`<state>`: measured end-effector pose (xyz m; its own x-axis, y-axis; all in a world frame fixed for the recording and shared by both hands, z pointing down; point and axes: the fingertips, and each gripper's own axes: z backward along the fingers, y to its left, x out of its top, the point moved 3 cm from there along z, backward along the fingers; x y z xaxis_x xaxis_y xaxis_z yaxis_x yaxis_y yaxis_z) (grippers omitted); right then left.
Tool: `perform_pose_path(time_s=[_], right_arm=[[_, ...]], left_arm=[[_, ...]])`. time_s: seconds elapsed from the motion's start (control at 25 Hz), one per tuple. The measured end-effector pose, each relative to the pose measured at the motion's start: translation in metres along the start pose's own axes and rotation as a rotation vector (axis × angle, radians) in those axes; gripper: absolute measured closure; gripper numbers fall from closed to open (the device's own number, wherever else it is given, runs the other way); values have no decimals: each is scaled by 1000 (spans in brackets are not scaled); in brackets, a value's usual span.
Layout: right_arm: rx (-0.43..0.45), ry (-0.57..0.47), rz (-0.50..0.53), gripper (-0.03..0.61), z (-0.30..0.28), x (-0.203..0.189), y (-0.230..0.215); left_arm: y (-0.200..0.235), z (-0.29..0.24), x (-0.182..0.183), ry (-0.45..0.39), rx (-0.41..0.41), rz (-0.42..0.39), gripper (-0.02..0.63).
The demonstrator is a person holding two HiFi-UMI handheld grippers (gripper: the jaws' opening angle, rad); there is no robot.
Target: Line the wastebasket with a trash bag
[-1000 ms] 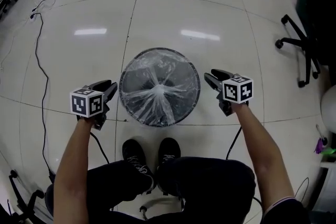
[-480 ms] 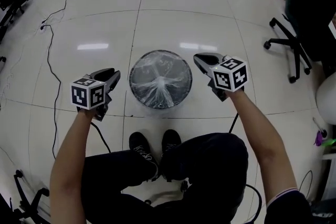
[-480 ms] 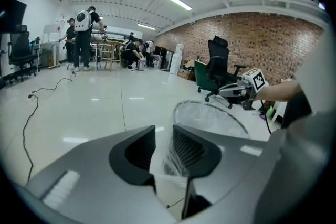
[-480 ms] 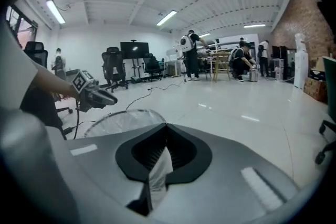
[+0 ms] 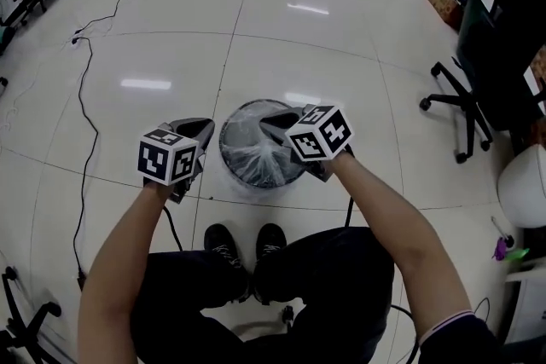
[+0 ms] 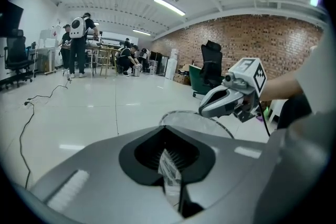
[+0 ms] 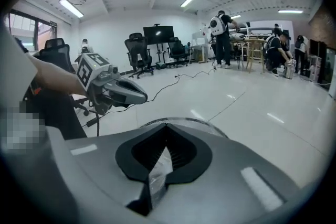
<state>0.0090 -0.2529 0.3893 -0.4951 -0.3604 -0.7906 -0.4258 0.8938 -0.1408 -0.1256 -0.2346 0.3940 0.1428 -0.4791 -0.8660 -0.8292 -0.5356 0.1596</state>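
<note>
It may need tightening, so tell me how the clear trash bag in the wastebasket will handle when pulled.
The trash bag looks thin and floppy: it lies crumpled, gathered into folds at the middle of the wastebasket. It is probably light and would likely stretch or tear under a sharp tug. Its glossy film may slip in a loose grip.

You have 2 grippers in front of you, the left gripper (image 5: 207,125) and the right gripper (image 5: 266,121), each carrying 1 marker cube (image 5: 168,158), so 2 cubes. Each pair of jaws is closed on 1 clear film strip (image 6: 169,169), 2 strips in all. On the floor (image 5: 341,38) stands 1 wastebasket (image 5: 247,105) holding 1 trash bag (image 5: 247,162). You can count 2 black shoes (image 5: 223,245), 1 long black cable (image 5: 83,124) and 3 office chairs (image 5: 490,38).
</note>
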Motion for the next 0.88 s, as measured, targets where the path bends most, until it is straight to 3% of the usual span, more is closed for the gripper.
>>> perform_pose_path(time_s=[0.28,0.72,0.88], right_arm=[[38,114,-56,577,-60,-13,5],[19,165,-112,577,-117,-50,-12],[14,174,-127,577,-129,-62,-17]], left_arm=[[-3,-13,-5,-16,-3,18,601],[12,-25,-15,-4,60,81,601],[9,-28,-19,8,49,86,601]])
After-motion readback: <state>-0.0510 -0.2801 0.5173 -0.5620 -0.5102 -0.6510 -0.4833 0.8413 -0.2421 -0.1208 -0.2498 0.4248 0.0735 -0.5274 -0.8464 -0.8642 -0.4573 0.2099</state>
